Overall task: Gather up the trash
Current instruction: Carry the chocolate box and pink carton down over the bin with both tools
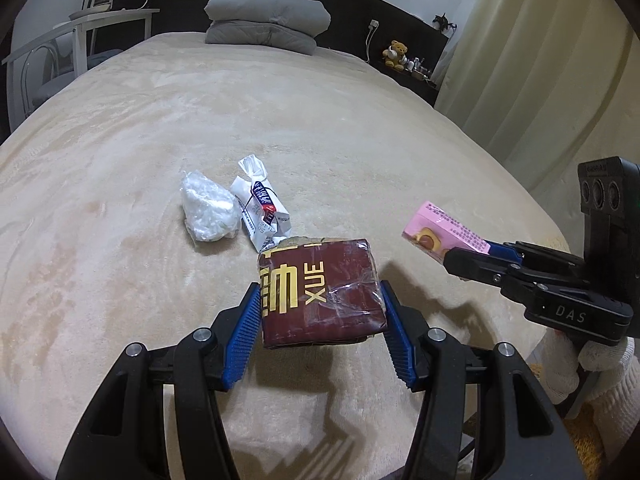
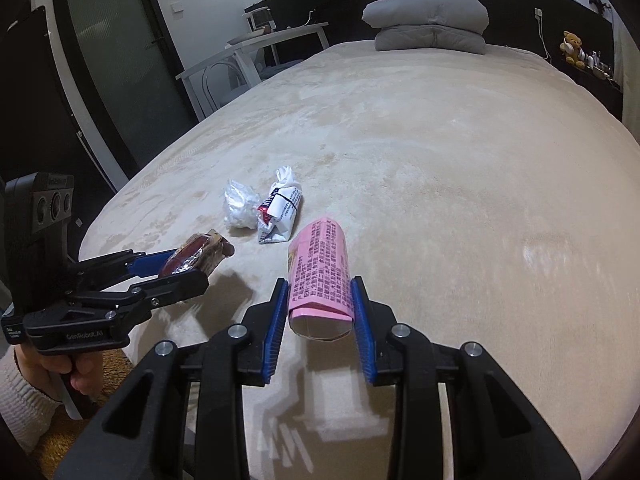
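Here both packets (image 1: 320, 292) (image 2: 320, 280) hang near the bed's (image 1: 320, 128) edge.

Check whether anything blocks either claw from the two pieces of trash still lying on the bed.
Nothing on the bed blocks the clear bag or white wrapper. But both claws are full: left claw grips the red pack, right claw the pink box.

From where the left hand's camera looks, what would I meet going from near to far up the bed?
Left gripper clamping the dark red packet → white printed wrapper beside a crumpled clear plastic bag → bare beige bedspread → folded grey quilt at the black headboard.
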A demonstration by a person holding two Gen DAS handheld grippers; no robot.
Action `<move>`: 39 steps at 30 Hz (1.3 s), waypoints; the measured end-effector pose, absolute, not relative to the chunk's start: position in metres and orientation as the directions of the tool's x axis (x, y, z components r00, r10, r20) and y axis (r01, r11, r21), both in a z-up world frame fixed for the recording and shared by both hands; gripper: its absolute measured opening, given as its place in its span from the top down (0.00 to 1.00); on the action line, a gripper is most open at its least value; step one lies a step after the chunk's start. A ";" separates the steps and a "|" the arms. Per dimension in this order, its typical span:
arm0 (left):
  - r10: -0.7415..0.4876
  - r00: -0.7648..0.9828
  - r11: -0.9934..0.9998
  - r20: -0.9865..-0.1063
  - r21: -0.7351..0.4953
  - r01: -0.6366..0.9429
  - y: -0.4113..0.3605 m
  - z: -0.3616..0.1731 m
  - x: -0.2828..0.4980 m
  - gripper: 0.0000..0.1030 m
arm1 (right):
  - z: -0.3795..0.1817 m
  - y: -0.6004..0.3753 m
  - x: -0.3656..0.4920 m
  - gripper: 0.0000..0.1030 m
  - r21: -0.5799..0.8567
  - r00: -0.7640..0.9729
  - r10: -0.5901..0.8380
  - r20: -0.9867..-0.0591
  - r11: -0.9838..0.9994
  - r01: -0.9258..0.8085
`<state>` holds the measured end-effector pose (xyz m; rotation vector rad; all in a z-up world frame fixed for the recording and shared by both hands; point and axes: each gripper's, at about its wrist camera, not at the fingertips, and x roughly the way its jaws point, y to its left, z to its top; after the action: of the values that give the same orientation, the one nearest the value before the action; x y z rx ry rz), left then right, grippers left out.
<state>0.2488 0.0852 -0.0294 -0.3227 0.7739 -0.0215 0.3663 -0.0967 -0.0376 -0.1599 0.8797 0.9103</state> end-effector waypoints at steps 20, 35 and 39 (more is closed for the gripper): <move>-0.161 0.793 0.923 -0.588 -0.375 -0.090 0.062 -0.023 0.151 0.46 | -0.028 -0.148 0.277 0.68 0.319 0.306 0.684 -0.662 0.626 -0.712; -0.180 0.791 0.924 -0.585 -0.377 -0.068 0.020 -0.037 0.085 0.46 | -0.031 -0.193 0.212 0.68 0.330 0.322 0.694 -0.644 0.632 -0.701; -0.192 0.794 0.921 -0.577 -0.386 -0.058 0.014 -0.038 0.074 0.46 | -0.032 -0.206 0.197 0.68 0.340 0.321 0.701 -0.637 0.628 -0.700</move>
<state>0.0743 0.0138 -0.0376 -0.4018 0.6538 -0.0737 0.1967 -0.2059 -0.0317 0.0022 0.8377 0.9203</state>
